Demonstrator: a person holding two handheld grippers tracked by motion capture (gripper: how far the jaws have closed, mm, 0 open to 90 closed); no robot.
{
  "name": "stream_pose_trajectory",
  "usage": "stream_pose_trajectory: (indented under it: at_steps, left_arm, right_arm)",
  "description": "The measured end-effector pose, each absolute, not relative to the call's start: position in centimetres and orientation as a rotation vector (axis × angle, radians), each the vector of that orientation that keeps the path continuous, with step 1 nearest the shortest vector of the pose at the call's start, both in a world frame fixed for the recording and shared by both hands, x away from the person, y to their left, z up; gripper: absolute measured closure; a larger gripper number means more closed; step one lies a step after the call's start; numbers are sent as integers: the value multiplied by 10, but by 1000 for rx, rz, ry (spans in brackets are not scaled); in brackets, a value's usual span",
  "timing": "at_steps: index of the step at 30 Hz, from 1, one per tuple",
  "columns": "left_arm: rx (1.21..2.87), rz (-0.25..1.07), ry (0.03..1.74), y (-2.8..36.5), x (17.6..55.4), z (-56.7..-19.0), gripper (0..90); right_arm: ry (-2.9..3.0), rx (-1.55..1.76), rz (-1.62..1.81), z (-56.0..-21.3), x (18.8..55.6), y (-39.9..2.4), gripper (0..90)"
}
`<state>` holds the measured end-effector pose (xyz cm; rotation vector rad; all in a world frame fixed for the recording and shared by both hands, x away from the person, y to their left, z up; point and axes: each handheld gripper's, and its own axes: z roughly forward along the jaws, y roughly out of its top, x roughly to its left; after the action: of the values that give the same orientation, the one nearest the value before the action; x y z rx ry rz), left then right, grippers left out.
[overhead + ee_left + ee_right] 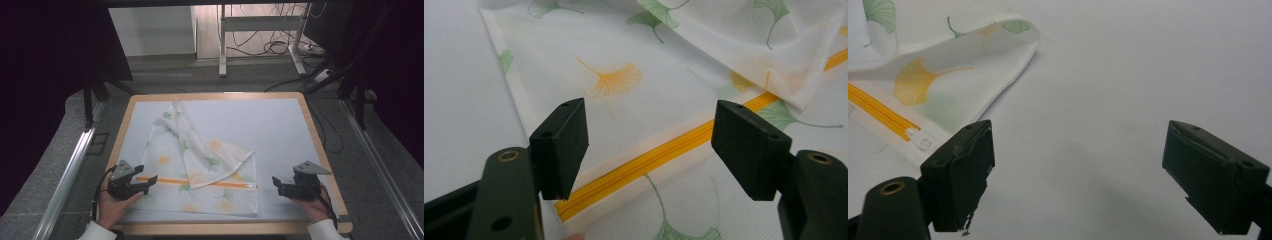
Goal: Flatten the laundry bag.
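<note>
A white fabric cover [200,160] printed with green and orange ginkgo leaves lies crumpled on the table mat, with an orange zipper [200,182] across its near part. My left gripper [151,182] is open at the zipper's left end; in its own view the zipper [664,152] runs between the spread jaws, untouched. My right gripper [275,185] is open just right of the cover, over bare mat [1108,100]. In the right gripper view the zipper's white pull [918,137] and the cover's folded corner [973,60] lie at the left.
The pale mat [280,130] covers a wooden table [320,150] with rounded corners. A desk frame and cables [270,45] stand on the floor beyond. Metal rails [70,170] run along both sides of the table.
</note>
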<state>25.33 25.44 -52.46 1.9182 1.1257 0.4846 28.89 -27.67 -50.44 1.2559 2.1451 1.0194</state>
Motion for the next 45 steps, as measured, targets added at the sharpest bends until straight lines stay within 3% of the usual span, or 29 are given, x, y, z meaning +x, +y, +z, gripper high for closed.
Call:
stream_pose_trajectory:
  at_steps: [45]
  left_arm:
    - [1936,451,1160,256,244,-526,281]
  right_arm:
    - [2253,1151,1110,-479,296,-235,229]
